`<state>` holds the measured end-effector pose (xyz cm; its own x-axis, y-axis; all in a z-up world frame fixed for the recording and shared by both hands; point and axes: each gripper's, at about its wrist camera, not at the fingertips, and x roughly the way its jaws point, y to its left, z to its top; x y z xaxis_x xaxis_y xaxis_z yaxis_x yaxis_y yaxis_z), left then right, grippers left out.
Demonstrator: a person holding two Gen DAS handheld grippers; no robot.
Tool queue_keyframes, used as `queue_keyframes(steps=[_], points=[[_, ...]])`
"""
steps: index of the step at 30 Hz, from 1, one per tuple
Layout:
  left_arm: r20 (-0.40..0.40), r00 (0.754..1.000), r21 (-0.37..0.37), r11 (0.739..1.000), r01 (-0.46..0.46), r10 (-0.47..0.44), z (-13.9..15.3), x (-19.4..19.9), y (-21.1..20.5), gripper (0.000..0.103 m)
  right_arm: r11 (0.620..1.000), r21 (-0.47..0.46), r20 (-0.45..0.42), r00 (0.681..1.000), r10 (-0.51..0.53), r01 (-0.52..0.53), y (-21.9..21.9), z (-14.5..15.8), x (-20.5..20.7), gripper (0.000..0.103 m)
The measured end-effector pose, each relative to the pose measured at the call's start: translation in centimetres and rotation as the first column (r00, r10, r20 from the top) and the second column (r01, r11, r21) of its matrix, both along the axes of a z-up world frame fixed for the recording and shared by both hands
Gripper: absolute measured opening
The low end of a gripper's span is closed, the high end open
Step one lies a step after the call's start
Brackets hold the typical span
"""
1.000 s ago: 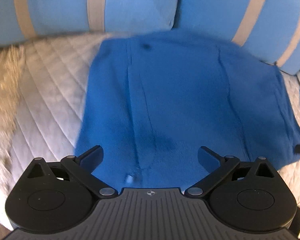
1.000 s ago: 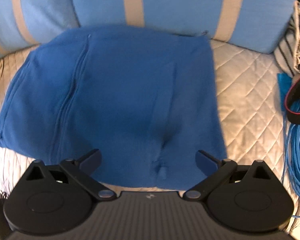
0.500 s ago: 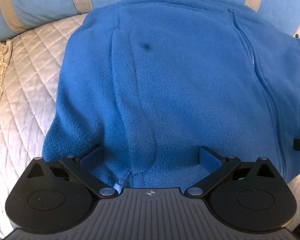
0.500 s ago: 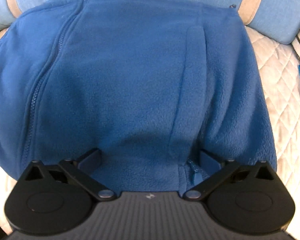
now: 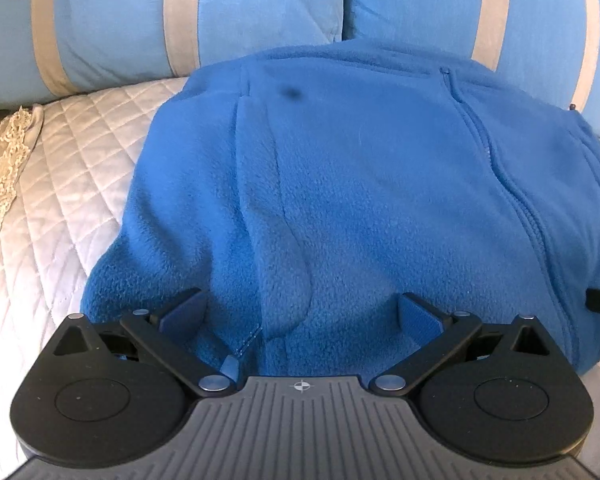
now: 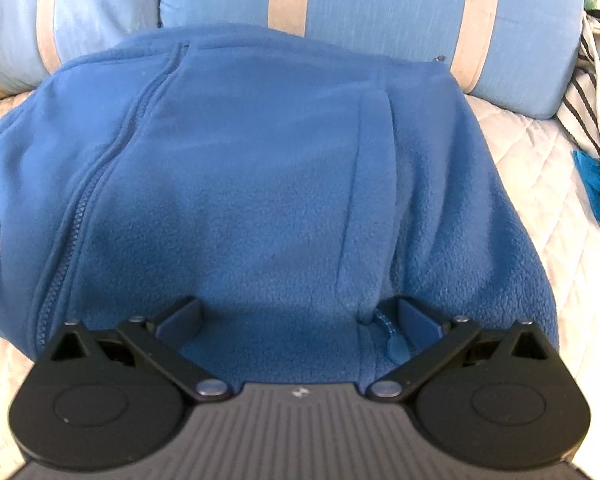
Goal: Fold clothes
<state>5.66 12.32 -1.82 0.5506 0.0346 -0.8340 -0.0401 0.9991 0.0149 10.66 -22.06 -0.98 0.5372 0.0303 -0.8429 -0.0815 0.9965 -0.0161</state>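
A blue fleece jacket [image 5: 380,200] is spread flat on the quilted bed [image 5: 68,168], its far edge by the striped pillows [image 5: 180,20]; the left gripper [image 5: 300,312] and right gripper [image 6: 298,312] are held wide apart with nothing between the fingers; both are set low at the near hem, likely so it can be pinched and folded over.

Bright, even daylight; soft focus, strong fisheye bending at edges.
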Motion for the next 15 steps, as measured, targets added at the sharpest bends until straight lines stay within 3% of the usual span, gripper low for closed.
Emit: queue_keyframes(steps=[11, 15], points=[[0.068, 0.997, 0.009, 1.000, -0.025, 0.024, 0.4, 0.3, -1.1, 0.103, 1.000, -0.005, 0.033, 0.999, -0.002, 0.002, 0.4, -0.3, -0.7, 0.102], [0.157, 0.985, -0.048, 0.997, -0.062, 0.069, 1.7, -0.5, -0.4, 0.102, 0.999, 0.032, 0.163, 0.986, -0.033, 0.028, -0.4, 1.9, -2.0, 0.103]])
